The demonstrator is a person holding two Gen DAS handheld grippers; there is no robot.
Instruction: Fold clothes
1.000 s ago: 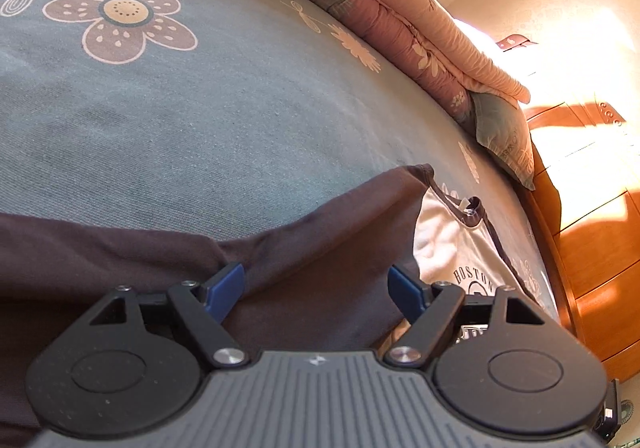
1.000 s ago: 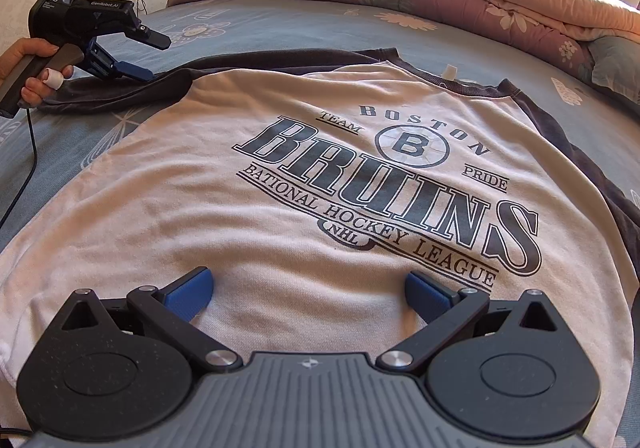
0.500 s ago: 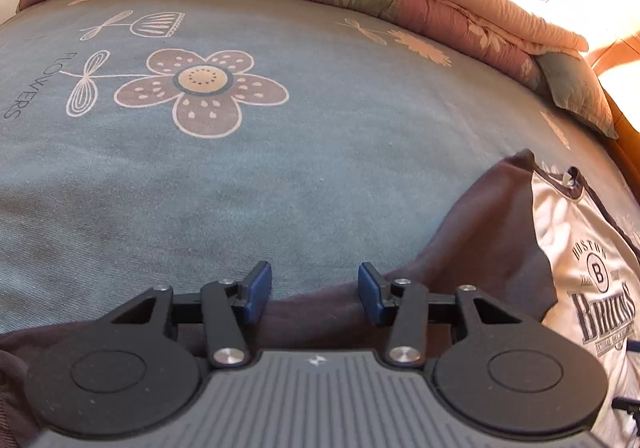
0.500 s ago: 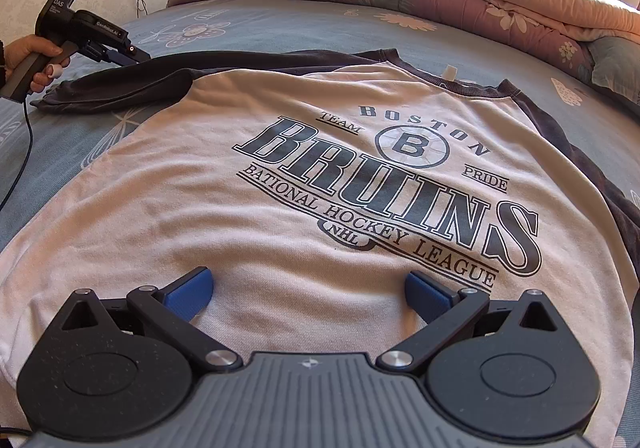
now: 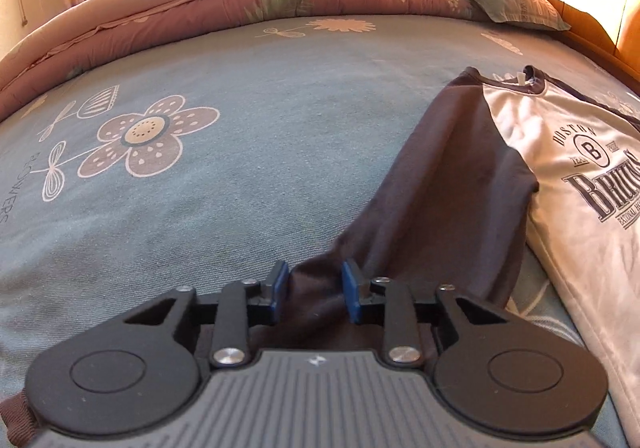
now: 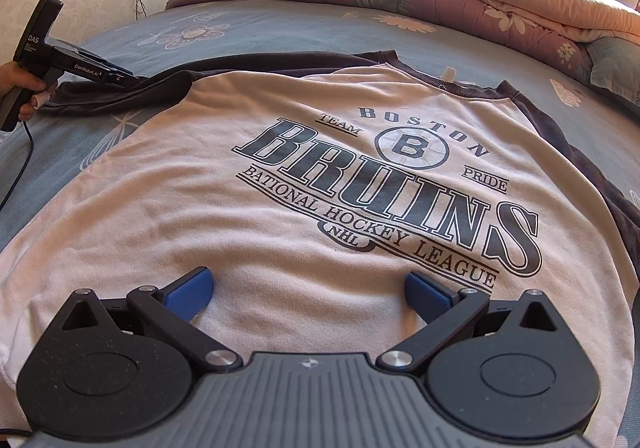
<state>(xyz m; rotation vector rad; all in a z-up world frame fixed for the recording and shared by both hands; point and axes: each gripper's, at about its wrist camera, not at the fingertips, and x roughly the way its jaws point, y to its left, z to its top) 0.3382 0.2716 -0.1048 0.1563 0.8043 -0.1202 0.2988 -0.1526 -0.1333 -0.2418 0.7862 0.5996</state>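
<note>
A blue bedspread [image 5: 248, 136] carries the white shirt [image 6: 280, 232], its hem cut off below. The left gripper [image 5: 313, 290] pinches the dark sleeve [image 5: 452, 188], cuff hidden. The right gripper [image 6: 307, 290] gapes above the shirt.

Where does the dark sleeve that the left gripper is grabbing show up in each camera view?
Left wrist view: dark sleeve, lower centre to upper right, between the left gripper fingers.
Right wrist view: upper left, dark sleeve.
Shared landmark: Bruins print.
</note>
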